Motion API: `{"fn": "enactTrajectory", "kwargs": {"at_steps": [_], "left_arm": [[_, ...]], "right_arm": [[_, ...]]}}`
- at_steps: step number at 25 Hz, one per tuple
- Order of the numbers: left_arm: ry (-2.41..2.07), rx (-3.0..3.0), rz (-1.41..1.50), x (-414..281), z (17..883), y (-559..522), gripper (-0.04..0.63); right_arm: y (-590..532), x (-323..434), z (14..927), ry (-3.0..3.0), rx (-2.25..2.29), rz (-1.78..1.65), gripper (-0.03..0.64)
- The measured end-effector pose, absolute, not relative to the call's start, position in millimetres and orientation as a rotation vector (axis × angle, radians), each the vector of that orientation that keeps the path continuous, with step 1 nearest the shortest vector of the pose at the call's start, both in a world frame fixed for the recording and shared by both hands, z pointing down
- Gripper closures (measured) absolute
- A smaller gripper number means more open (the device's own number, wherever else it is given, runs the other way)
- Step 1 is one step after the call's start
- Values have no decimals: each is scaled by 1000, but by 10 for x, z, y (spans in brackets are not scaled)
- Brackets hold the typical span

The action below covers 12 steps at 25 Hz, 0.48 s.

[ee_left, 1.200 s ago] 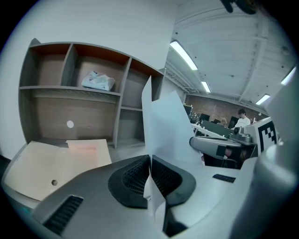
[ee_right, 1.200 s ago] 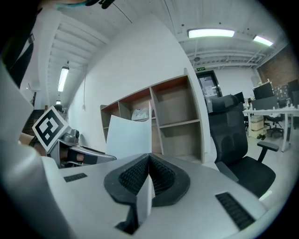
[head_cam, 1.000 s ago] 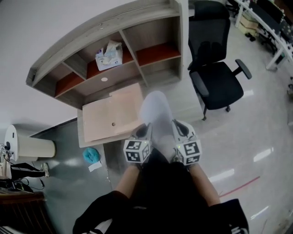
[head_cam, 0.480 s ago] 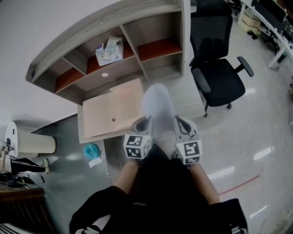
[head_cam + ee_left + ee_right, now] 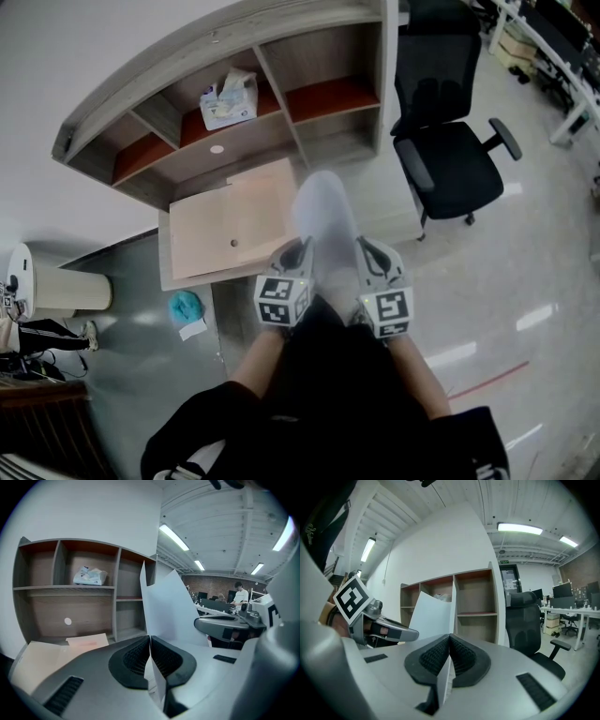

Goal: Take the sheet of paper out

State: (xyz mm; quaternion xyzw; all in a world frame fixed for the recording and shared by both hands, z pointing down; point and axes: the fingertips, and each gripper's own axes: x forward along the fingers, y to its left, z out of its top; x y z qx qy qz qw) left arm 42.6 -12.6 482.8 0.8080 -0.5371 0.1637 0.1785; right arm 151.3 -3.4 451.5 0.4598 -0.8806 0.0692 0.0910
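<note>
Blurred to a pale smear at centre of the head view: the sheet of paper, raised upright over the table. Lower edge lost behind the jaws. Pinched by left gripper and right gripper, each closed on it. Unchanged from a second ago, bar a slight upward drift of the shelf unit in frame.

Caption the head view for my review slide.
Left gripper and right gripper each pinch one white sheet of paper, held up before a wooden shelf unit.

Pale sheet of paper between left claw and right claw
</note>
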Motion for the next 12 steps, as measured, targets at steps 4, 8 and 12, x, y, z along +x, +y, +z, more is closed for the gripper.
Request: {"fn": "enactTrajectory", "kwargs": {"at_steps": [4, 8, 12], "left_arm": [[-1518, 2277, 463, 392, 4847, -111, 543], [-1515, 2273, 455, 381, 4857, -101, 545], [-1515, 2272, 451, 360, 4882, -98, 545]], "right_arm": [[-20, 1491, 4537, -2609, 1354, 212, 600], [-22, 1462, 4552, -2607, 1349, 208, 600], [-19, 1420, 4562, -2607, 1336, 205, 600]]}}
